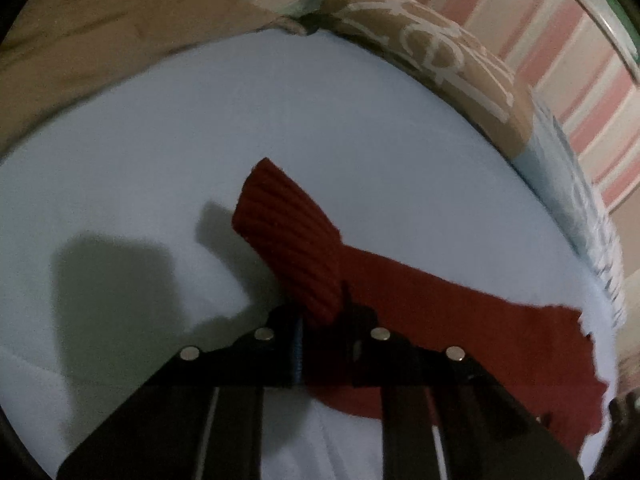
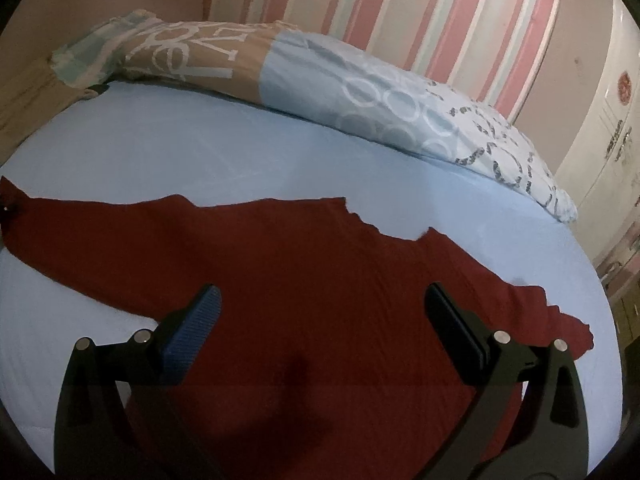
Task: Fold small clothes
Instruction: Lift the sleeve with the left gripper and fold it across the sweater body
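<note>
Blue bedsheet (image 2: 240,152) carried the red sweater (image 2: 304,264) spread flat; my left gripper (image 1: 320,312) had clamped its ribbed cuff (image 1: 288,232), my right gripper (image 2: 320,312) hung wide above the body, so folding was starting, next likely carrying that sleeve inward.

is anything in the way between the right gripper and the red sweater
Nothing visible. The right gripper hangs open directly over the red sweater, which lies spread on the blue sheet. The left gripper is shut on its ribbed cuff, off to the side.
</note>
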